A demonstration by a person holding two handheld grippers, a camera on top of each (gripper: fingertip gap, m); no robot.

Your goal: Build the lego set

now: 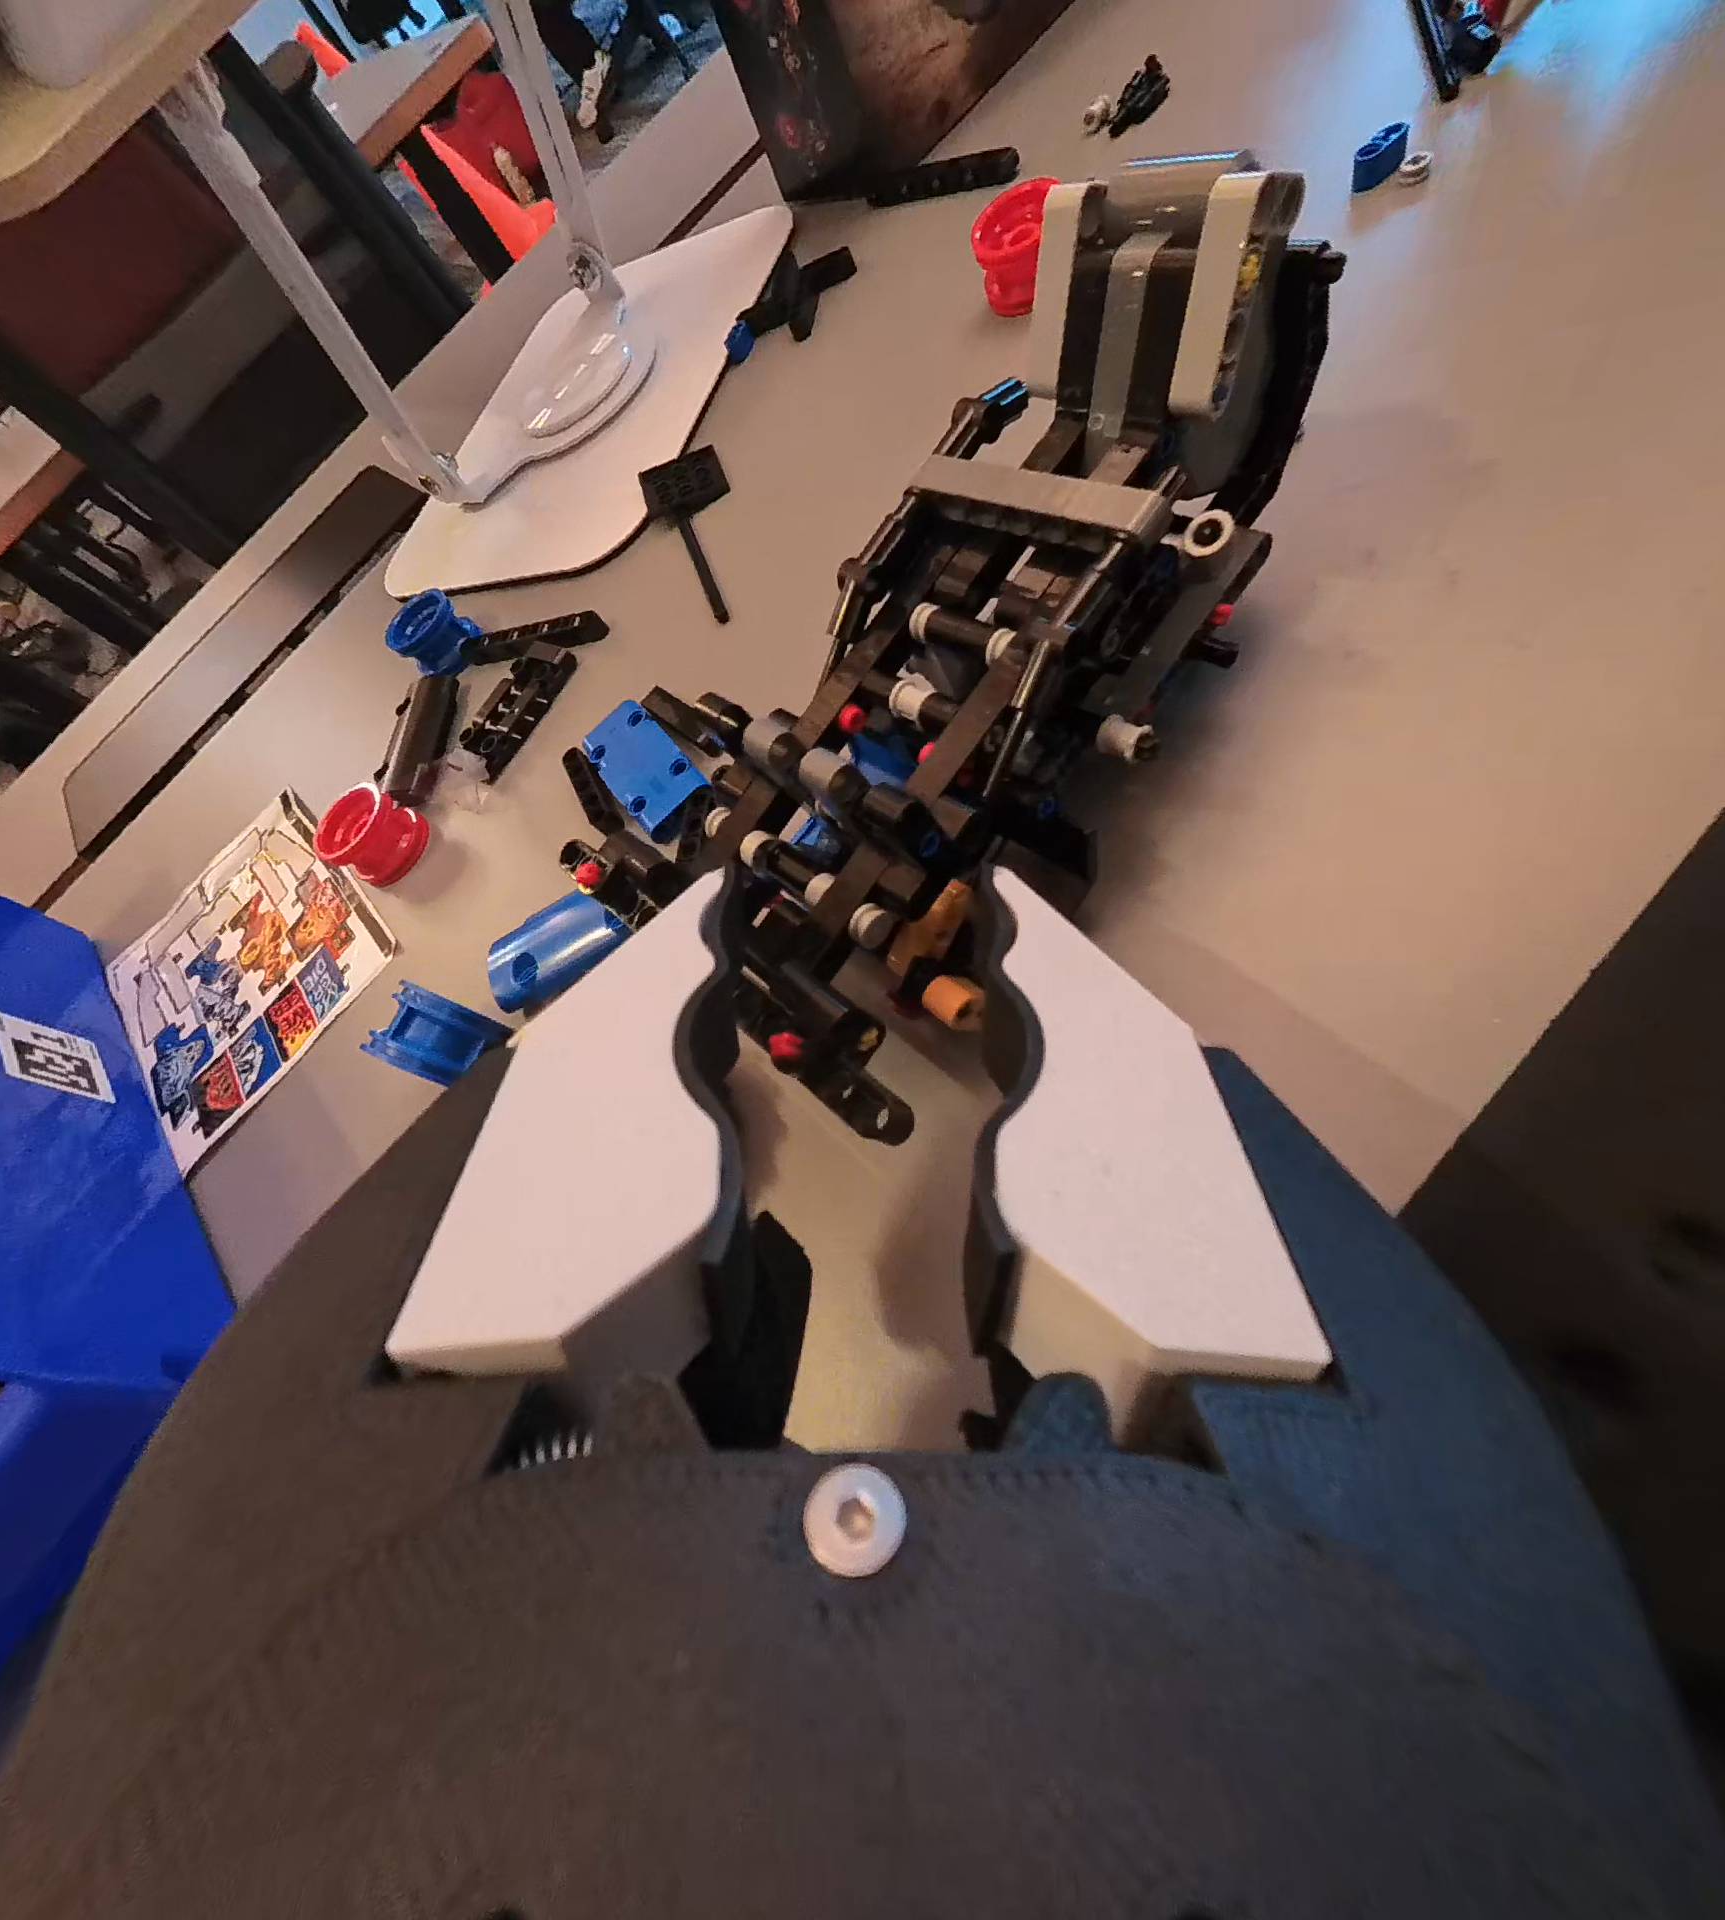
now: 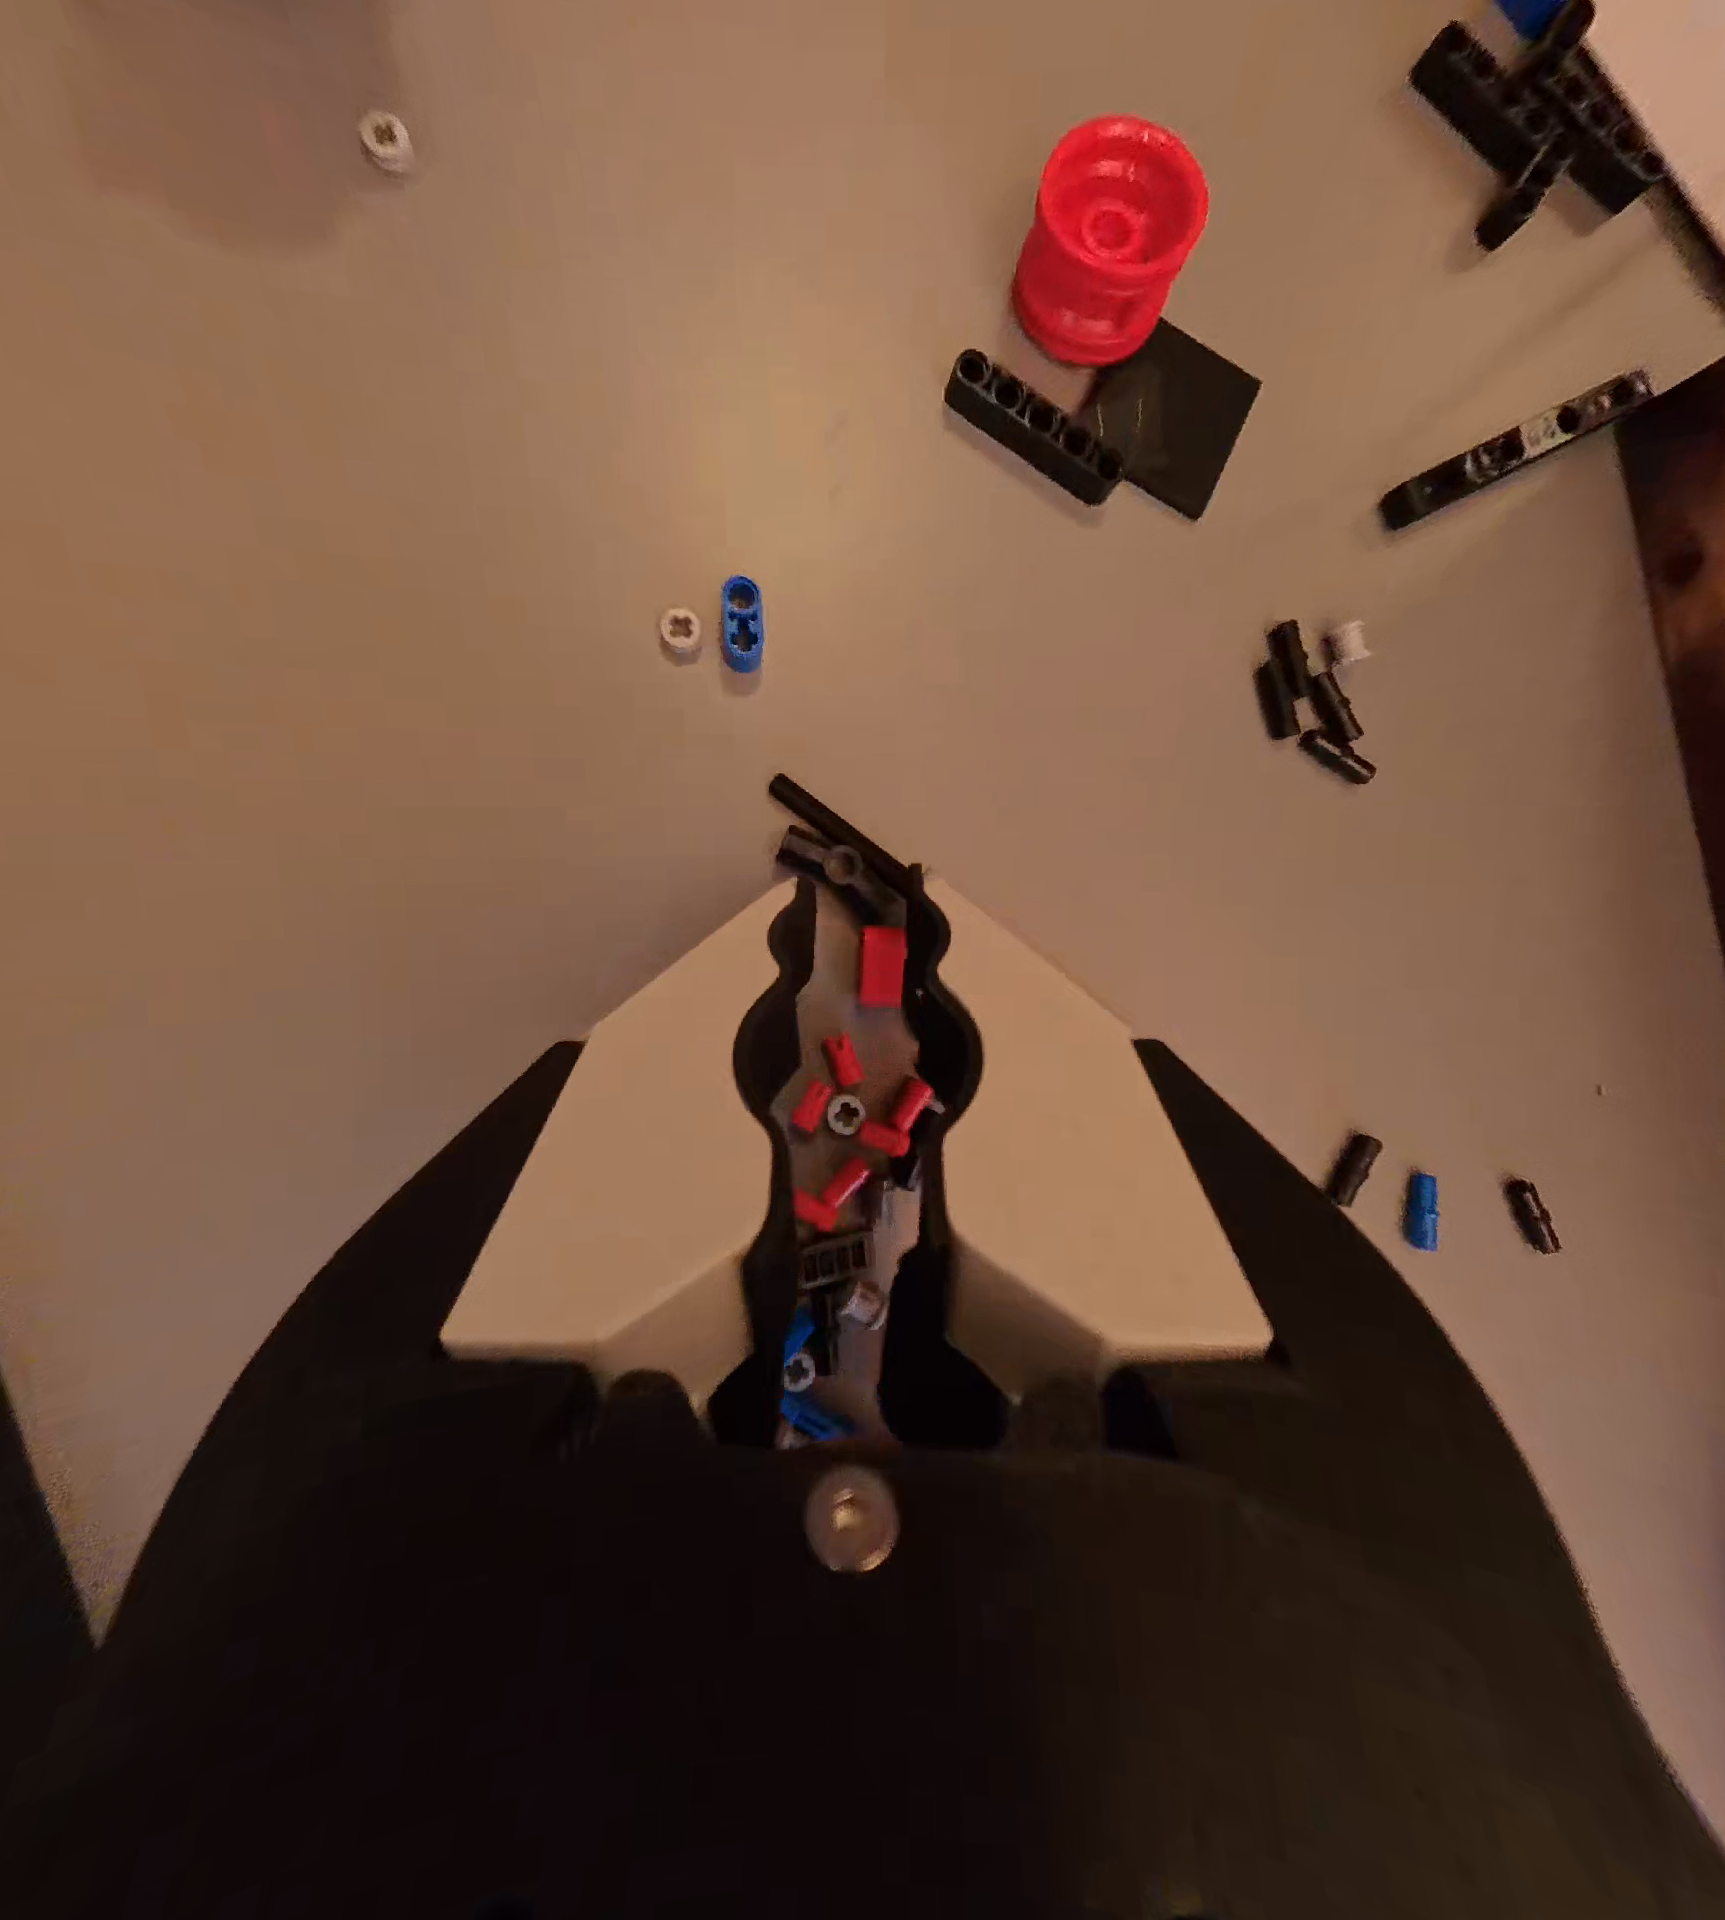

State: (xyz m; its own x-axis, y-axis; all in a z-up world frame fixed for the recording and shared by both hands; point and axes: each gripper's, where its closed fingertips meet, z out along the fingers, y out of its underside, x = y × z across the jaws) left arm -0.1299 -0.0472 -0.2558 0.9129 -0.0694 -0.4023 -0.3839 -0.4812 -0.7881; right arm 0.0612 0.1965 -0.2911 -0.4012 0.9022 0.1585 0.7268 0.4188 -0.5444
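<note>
A half-built black, grey and blue lego model point(image 1: 1003, 644) stands on the grey table point(image 1: 1409, 623), with a grey frame and a red hub at its far end. My left gripper point(image 1: 858, 894) has its near end between the fingertips; the model fills the gap and the pads touch both sides. My right gripper point(image 2: 853, 883) hovers above the table and is shut on a small black axle piece point(image 2: 832, 831) that sticks out past the tips. Several loose red pins point(image 2: 847, 1132) lie on the table below the finger gap.
Near the right gripper lie a red wheel hub point(image 2: 1107, 239), a black beam point(image 2: 1029, 426), a blue link point(image 2: 740, 623) and black pins point(image 2: 1315, 707). Left of the model are a blue panel point(image 1: 645, 769), a red hub point(image 1: 370, 836), a sticker sheet point(image 1: 245, 956), a blue bin point(image 1: 6, 1195) and a white stand base point(image 1: 577, 416). About 30 cm separates my left fingertips from my right. My right gripper is the nearer one to the blue link point(image 2: 740, 623): about 5 cm, against 25 cm. The left camera catches it too, in the left wrist view point(image 1: 1391, 129).
</note>
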